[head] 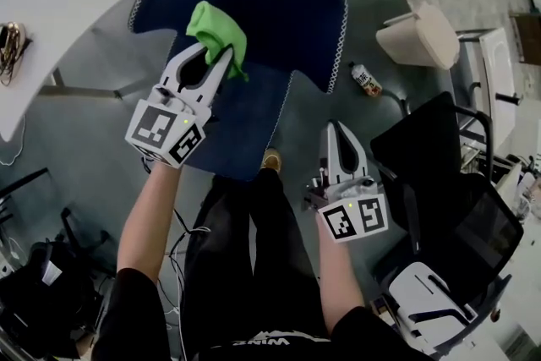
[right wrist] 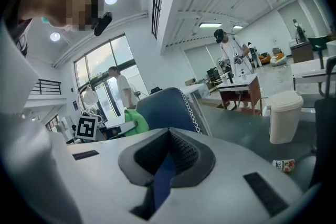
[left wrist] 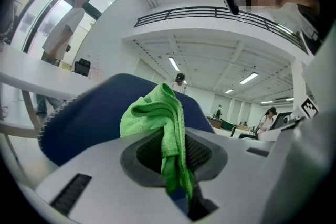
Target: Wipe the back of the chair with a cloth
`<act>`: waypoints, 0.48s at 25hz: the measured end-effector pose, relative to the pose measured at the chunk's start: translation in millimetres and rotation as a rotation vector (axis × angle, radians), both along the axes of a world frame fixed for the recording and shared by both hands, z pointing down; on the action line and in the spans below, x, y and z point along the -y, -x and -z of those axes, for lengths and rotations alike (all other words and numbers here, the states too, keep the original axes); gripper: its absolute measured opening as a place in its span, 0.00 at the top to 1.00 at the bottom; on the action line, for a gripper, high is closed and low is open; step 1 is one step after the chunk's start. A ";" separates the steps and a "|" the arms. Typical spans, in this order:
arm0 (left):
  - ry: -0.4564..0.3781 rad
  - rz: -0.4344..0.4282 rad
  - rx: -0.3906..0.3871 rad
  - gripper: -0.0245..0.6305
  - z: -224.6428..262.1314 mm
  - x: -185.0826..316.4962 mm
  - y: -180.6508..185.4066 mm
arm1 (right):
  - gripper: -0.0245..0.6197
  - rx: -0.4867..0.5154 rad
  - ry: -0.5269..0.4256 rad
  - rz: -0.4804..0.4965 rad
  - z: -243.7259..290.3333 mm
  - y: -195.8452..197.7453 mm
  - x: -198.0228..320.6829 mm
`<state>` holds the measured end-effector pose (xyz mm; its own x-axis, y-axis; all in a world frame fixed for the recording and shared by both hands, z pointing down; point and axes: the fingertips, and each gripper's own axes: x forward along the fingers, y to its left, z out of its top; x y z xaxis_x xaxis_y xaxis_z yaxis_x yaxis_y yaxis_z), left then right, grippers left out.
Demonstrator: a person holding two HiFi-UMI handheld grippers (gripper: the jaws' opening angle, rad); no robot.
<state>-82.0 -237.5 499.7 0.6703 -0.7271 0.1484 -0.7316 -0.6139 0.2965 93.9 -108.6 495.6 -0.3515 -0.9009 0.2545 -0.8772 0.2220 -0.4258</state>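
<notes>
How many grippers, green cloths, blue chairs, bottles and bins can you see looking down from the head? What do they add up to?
grippers: 2 (left gripper, right gripper)
green cloth: 1, held in the left gripper
blue chair: 1
bottle: 1, on the floor
bin: 1
Total: 6

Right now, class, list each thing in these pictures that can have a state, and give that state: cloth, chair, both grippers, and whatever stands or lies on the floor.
Green microfibre cloth: bunched, clamped in jaws.
Left gripper: shut on the cloth, over the chair.
Right gripper: jaws together, empty, clear of the chair.
Blue padded chair: upright, unoccupied.
Small plastic bottle: lying on its side on the floor.
Cream lidded bin: upright, lid closed.
</notes>
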 end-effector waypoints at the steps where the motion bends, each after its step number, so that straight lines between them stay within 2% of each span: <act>1: 0.002 0.028 0.018 0.86 -1.6 2.4 14.2 | 0.97 0.001 0.001 0.001 -0.2 -0.4 0.5; 8: 0.005 0.218 0.162 0.86 -20.8 18.3 108.8 | 0.97 0.002 0.006 0.017 -1.7 2.3 4.2; 12: 0.015 0.280 0.193 0.86 -31.8 28.7 138.3 | 0.97 0.003 0.008 0.023 -2.6 5.1 6.0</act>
<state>-220.3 -266.2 531.5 0.4036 -0.8756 0.2653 -0.9146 -0.3779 0.1440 88.8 -114.6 498.2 -0.3727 -0.8906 0.2605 -0.8706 0.2384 -0.4305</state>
